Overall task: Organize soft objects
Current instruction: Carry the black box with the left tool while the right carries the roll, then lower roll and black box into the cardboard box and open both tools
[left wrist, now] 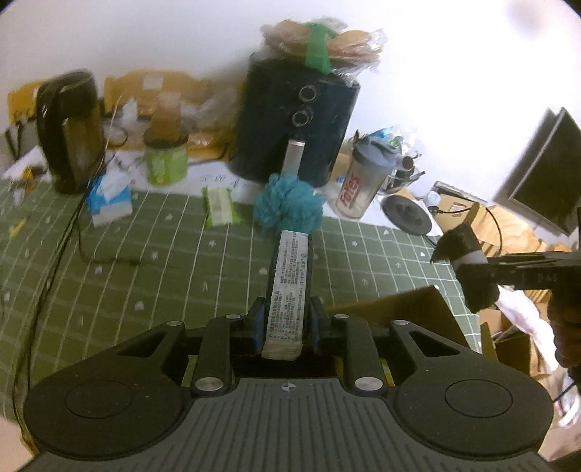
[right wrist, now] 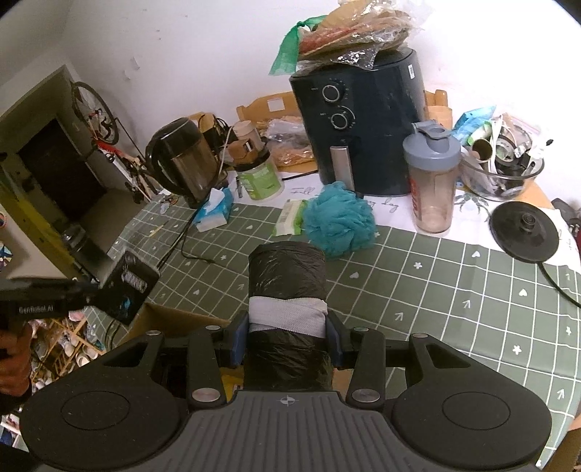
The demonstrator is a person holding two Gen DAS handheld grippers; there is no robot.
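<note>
1. Plainly, my left gripper [left wrist: 287, 319] was clamped on a flat dark packet [left wrist: 288, 287] with a pale printed label, its blue-padded fingers [left wrist: 258, 323] pressing both narrow sides; the packet stuck out forward above the table.
2. My right gripper [right wrist: 287, 336] was closed around a roll of black bin bags [right wrist: 287, 290], crinkled and glossy, bound by a grey band at the middle. It was held over the near table edge.
3. Seen from the right wrist, the packet [right wrist: 127, 287] was dark with a printed front, up beside an open cardboard box [right wrist: 174, 319].
4. A teal mesh bath pouf [right wrist: 339, 223] lay on the table just in front of a dark air fryer [right wrist: 359, 127], with a green-and-white wipes pack [right wrist: 288, 218] touching its left side.
5. The table wore a green cloth with a white grid [right wrist: 435, 290] and small hearts and flowers; behind it stood a white wall.
6. I counted one kettle [right wrist: 181, 159], one kettle base [right wrist: 523, 228], one shaker bottle [right wrist: 432, 181], one tissue pack [right wrist: 214, 210], one green tub [right wrist: 259, 178] and one glass bowl [right wrist: 501, 174] of odds and ends.
7. One bag of flat breads [right wrist: 363, 32] sat on top of the fryer.
</note>
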